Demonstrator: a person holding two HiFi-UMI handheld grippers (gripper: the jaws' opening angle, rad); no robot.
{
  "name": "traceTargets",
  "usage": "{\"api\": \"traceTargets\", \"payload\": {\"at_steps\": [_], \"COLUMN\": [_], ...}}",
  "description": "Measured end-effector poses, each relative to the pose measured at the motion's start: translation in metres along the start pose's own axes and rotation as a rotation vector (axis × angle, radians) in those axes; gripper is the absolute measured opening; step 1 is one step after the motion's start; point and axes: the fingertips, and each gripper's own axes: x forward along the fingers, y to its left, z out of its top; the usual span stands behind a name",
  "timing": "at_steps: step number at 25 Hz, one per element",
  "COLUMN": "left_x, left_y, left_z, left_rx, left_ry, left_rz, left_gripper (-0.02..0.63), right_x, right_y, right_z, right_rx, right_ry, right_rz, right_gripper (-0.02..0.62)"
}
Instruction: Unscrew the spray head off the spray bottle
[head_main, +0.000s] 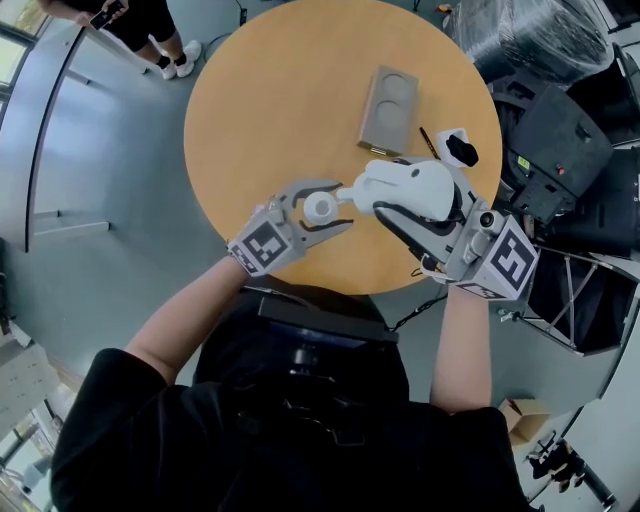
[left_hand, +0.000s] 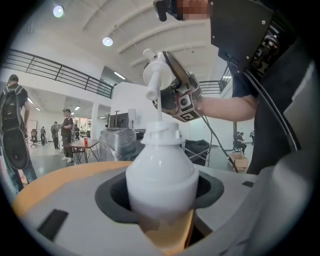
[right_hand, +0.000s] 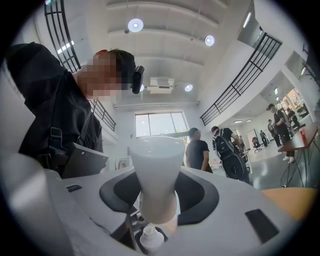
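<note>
My left gripper (head_main: 316, 214) is shut on the white spray bottle (left_hand: 161, 180), whose rounded body sits between the pads with its threaded neck (left_hand: 161, 132) bare. The spray head (left_hand: 156, 72) is off the neck and held a little beyond it, with its thin dip tube (left_hand: 160, 111) still running down into the bottle. My right gripper (head_main: 372, 200) is shut on that head, which fills the right gripper view as a white flared piece (right_hand: 155, 170). Both grippers meet over the near edge of the round wooden table (head_main: 250, 120).
A grey flat block (head_main: 388, 108) with two round recesses lies on the table beyond the grippers. A small black-and-white object (head_main: 458, 148) sits at the table's right edge. Black cases (head_main: 560, 140) and a wrapped bundle (head_main: 530, 35) crowd the right. A person's legs (head_main: 150, 35) stand at far left.
</note>
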Motion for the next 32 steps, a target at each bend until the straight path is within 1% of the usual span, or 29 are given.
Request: {"api": "traceTargets", "payload": {"at_steps": [6,9,13,15,20,23,27,32], "left_x": [-0.001,0.001,0.010,0.015,0.031,0.038,0.054,0.072], "left_y": [0.013,0.024,0.045,0.051,0.059,0.064,0.075,0.081], "left_z": [-0.024,-0.034,-0.052,-0.060,-0.076,-0.091,-0.123,-0.172], "left_rx": [0.008,0.005,0.011,0.011,0.038,0.045,0.046,0.048], "left_ry": [0.007,0.000,-0.003,-0.007,-0.011,-0.009,-0.009,0.002], "left_rz": [0.023,0.037,0.061,0.061,0.052,0.055,0.057,0.045], "left_gripper": [0.298,0.298,0.299,0.299,0.299,0.299,0.299,0.299], "right_x": [-0.012,-0.018,-0.029,-0.033,-0.047,-0.054,-0.066,-0.077], "right_y": [-0.026,-0.046,-0.071,-0.078,-0.105,-0.118,-0.138,-0.145], "right_z": [-0.020,-0.049,-0.106,-0.137,-0.208,-0.251,-0.320,-0.403], "right_rx": [0.021,0.054,0.177,0.227,0.335,0.416,0.536,0.651], "right_ry": [0.021,0.069,0.164,0.213,0.333,0.385,0.454,0.557], "right_rz": [-0.053,-0.097,-0.121,-0.132,-0.209,-0.241,-0.268,-0.276], "right_gripper": [0.202,0.202,0.202,0.202,0.202,0.202,0.202,0.204]}}
